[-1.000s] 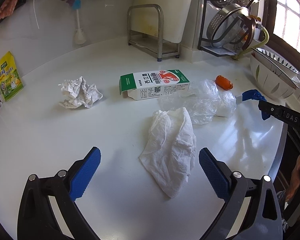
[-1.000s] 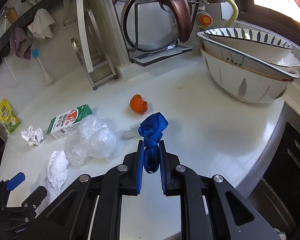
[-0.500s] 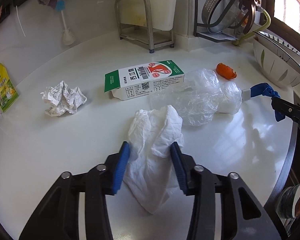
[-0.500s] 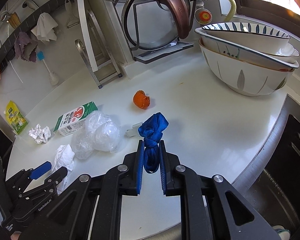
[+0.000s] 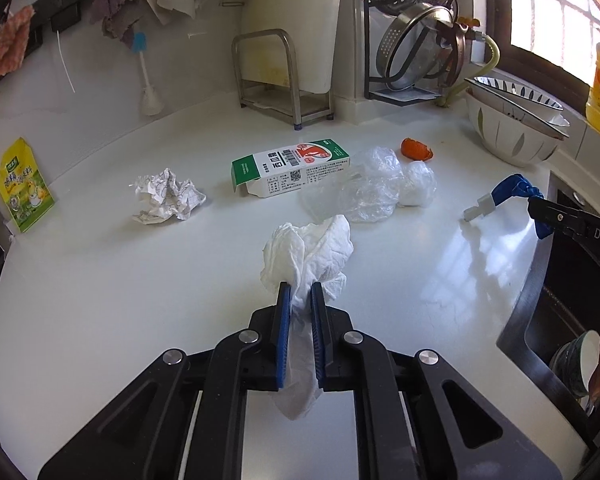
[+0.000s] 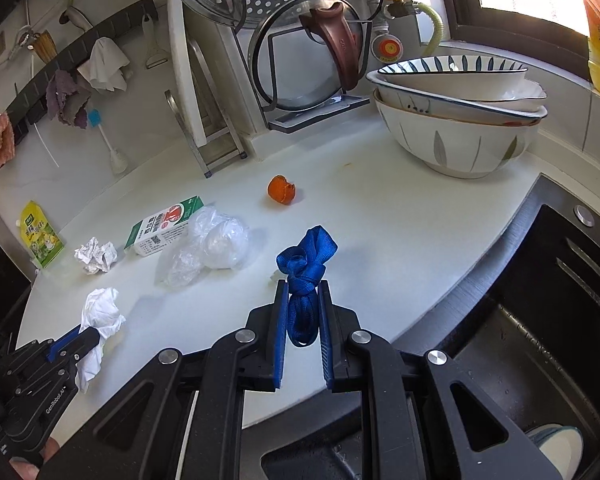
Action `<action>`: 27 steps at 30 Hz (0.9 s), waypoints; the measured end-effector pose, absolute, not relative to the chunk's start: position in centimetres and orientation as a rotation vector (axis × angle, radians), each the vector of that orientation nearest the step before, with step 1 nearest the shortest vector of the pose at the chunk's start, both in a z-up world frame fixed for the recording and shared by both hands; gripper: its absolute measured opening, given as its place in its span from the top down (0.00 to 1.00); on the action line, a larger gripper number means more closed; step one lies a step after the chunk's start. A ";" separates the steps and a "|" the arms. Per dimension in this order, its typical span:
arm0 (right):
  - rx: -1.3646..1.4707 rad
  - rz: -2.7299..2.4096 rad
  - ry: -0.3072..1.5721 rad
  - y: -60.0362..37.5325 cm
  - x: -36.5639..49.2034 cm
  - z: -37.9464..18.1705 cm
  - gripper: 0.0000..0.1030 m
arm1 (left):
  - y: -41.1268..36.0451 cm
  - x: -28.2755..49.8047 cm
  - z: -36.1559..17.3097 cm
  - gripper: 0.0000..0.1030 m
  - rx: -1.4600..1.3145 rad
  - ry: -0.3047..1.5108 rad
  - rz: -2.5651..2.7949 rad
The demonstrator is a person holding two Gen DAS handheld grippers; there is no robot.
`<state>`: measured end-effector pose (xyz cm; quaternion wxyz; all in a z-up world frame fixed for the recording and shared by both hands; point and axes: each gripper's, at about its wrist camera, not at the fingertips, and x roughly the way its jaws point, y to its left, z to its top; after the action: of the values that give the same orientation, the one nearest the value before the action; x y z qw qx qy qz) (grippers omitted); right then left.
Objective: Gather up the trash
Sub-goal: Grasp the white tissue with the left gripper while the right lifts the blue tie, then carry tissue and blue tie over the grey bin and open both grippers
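Notably, the left gripper (image 5: 300, 292) was closing on the white tissue (image 5: 308, 248), just this side of the milk carton (image 5: 290, 168), while the right gripper (image 6: 303, 292) held a blue strap (image 6: 306, 260); the pinch looked shallow, so the tissue might slip free.

The left gripper (image 5: 300, 292), wide open a second ago with the white tissue (image 5: 308, 252) lying flat on the counter (image 5: 100, 300) ahead of it, now has its jaws closing on that tissue. The tissue is bunched up between the blue pads (image 5: 285, 320), its upper part standing in a crumpled tuft instead of spread out. In the right wrist view the left gripper (image 6: 96, 334) appears nearer, tissue pinched.
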<state>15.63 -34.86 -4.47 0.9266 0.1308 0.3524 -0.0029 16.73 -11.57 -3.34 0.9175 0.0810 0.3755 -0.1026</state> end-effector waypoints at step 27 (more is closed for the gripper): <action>0.256 0.048 0.652 -21.2 -9.4 -4.8 0.86 | -0.6 -2.8 -3.7 0.89 0.139 0.717 -0.164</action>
<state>-9.40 -21.22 -4.79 0.9390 0.1254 0.3194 0.0234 -2.82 -0.58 -3.71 0.9308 0.0679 0.3500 -0.0801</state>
